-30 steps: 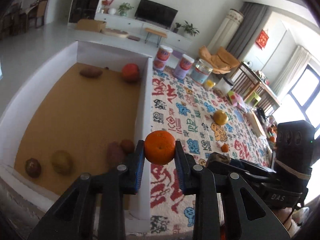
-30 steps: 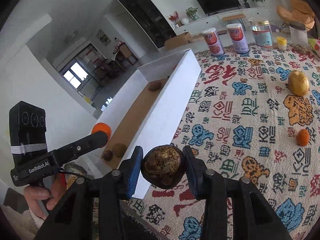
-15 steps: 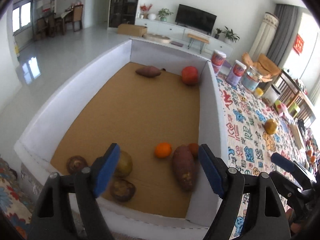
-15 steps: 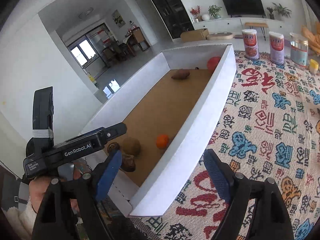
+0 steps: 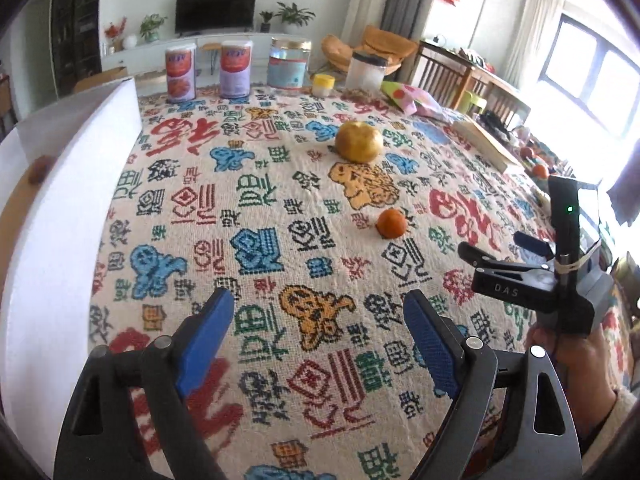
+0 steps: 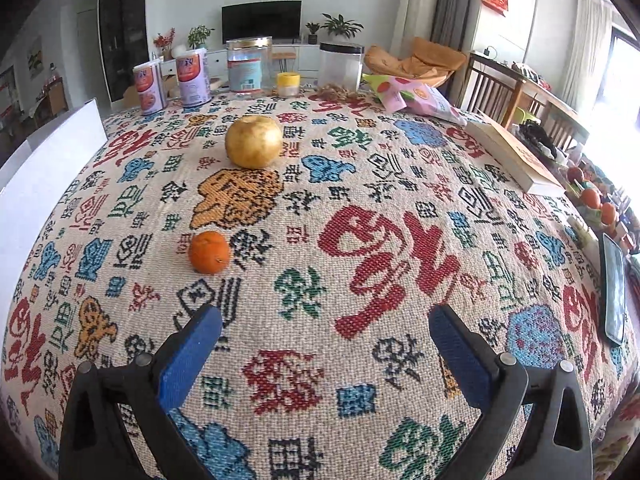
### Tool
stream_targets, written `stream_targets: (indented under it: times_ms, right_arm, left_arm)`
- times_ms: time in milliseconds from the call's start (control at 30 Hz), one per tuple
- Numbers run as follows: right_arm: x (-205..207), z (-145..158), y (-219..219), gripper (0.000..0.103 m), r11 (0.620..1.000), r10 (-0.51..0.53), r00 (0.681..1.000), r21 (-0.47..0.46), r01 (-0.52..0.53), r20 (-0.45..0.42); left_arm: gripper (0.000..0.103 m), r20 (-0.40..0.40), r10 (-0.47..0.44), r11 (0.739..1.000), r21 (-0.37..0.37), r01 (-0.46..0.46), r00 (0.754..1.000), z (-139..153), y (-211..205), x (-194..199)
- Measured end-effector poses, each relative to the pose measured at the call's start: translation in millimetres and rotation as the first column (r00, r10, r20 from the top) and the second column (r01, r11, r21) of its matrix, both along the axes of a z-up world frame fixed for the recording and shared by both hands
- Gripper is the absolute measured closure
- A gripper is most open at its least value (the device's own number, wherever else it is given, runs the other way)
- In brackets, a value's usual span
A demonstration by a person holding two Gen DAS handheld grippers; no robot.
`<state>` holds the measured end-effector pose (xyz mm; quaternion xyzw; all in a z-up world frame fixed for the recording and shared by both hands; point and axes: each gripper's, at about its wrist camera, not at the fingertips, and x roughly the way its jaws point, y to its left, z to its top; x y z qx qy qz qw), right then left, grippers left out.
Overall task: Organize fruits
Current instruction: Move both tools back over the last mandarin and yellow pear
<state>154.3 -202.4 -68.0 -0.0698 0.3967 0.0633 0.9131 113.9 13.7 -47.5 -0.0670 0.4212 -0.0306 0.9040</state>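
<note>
- Your left tool [image 5: 318, 312] hangs over the patterned cloth [image 5: 280, 200] on the bench, its jaws just spread wide and nothing between the blue pads.
- Your right tool [image 6: 325, 332] is the same: jaws just opened to their widest, empty, pointing down at the cloth. In the left view it shows at 3 o'clock [image 5: 496, 250], gripped by your hand [image 5: 568, 364].
- The white box [image 5: 60, 208] stands at 9 o'clock in the left view; its tall wall hides nearly all that lies inside.
- Along the far edge at 12 o'clock stand two cans [image 6: 172, 80], a clear jar [image 6: 249, 65], a small yellow-lidded pot [image 6: 289, 83] and a plastic tub [image 6: 342, 65]. A book [image 6: 516, 156] lies at 2 o'clock, a phone [image 6: 615, 288] at 3 o'clock.
- The small orange [image 6: 209, 252] sits on the cloth at 10 o'clock from your right tool, bright and slightly dimpled, with open cloth between.
- The yellow-brown pear [image 6: 253, 142] rests further off at 11 o'clock, round with a dented top, well apart from the orange.
</note>
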Motion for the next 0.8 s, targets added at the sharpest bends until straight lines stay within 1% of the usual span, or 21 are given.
stream_targets:
  times_ms: [67, 133, 200, 233, 267, 367, 467, 533, 800]
  right_arm:
    - [9, -11, -19, 0.0, 0.999, -0.041, 0.999, -0.034, 0.042, 0.008]
    - [13, -21, -33, 0.0, 0.996, -0.074, 0.997, -0.051, 0.074, 0.008]
    - [20, -30, -44, 0.0, 0.995, -0.099, 0.994, 0.007, 0.099, -0.046]
    - [22, -32, -47, 0.0, 0.994, -0.1, 0.993, 0.029, 0.102, -0.058]
    - [25, -35, -49, 0.0, 0.994, -0.106, 0.991, 0.03, 0.109, -0.078]
    - [25, -38, -54, 0.0, 0.99, -0.109, 0.989, 0.078, 0.116, -0.096]
    - [26, -39, -51, 0.0, 0.99, -0.108, 0.989, 0.076, 0.116, -0.097]
    - [27, -39, -51, 0.0, 0.99, -0.107, 0.989, 0.078, 0.115, -0.098]
    - [28, -40, -51, 0.0, 0.99, -0.106, 0.989, 0.08, 0.115, -0.099]
  left_arm:
    - [0.015, -0.022, 0.022, 0.998, 0.056, -0.021, 1.0, -21, -7, 20]
    - [0.015, -0.04, 0.048, 0.996, 0.083, -0.044, 0.998, -37, -6, 36]
    - [0.015, -0.061, 0.073, 0.993, 0.094, -0.067, 0.995, -50, -1, 45]
    - [0.015, -0.059, 0.086, 0.991, 0.111, -0.079, 0.995, -55, 0, 47]
    - [0.013, -0.045, 0.093, 0.987, 0.137, -0.086, 0.995, -56, -2, 48]
    - [0.009, -0.051, 0.087, 0.986, 0.147, -0.079, 0.995, -58, -4, 50]
    - [0.006, -0.056, 0.092, 0.986, 0.142, -0.083, 0.994, -59, -3, 50]
    - [0.005, -0.058, 0.097, 0.985, 0.151, -0.087, 0.994, -60, -4, 51]
    - [0.004, -0.059, 0.099, 0.984, 0.151, -0.089, 0.993, -60, -5, 53]
